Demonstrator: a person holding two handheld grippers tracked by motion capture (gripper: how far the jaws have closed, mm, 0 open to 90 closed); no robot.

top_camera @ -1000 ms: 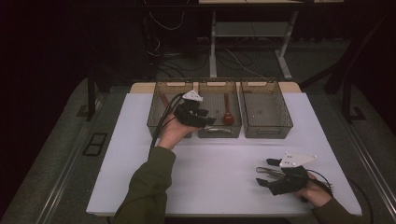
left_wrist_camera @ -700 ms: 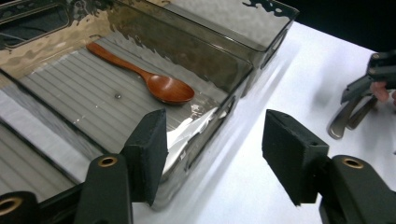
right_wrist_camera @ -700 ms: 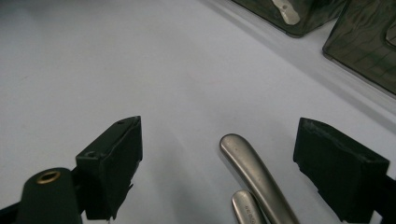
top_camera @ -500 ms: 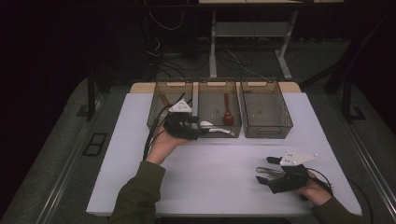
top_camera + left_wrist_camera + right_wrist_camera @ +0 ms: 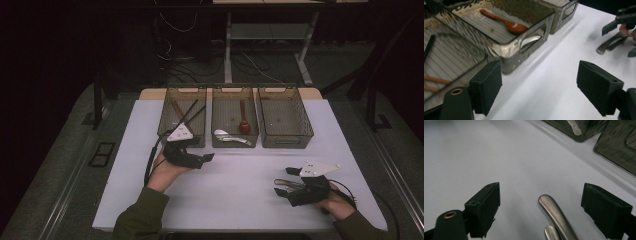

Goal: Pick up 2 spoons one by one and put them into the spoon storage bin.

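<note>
Currently your right gripper (image 5: 283,184) stands spread around two metal handles (image 5: 559,218), gripping neither. Your left gripper (image 5: 537,87) has just been opening, empty, beside the middle bin (image 5: 235,141). Closing crookedly might catch one handle and skid the other away.

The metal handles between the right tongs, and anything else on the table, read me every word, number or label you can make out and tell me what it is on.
Shorter metal handle in the right gripper view: a small stamped mark, too small and blurred to read.
Longer metal handle beside it: no writing.
Three bins, red spoon, white table: no readable text or labels.
</note>
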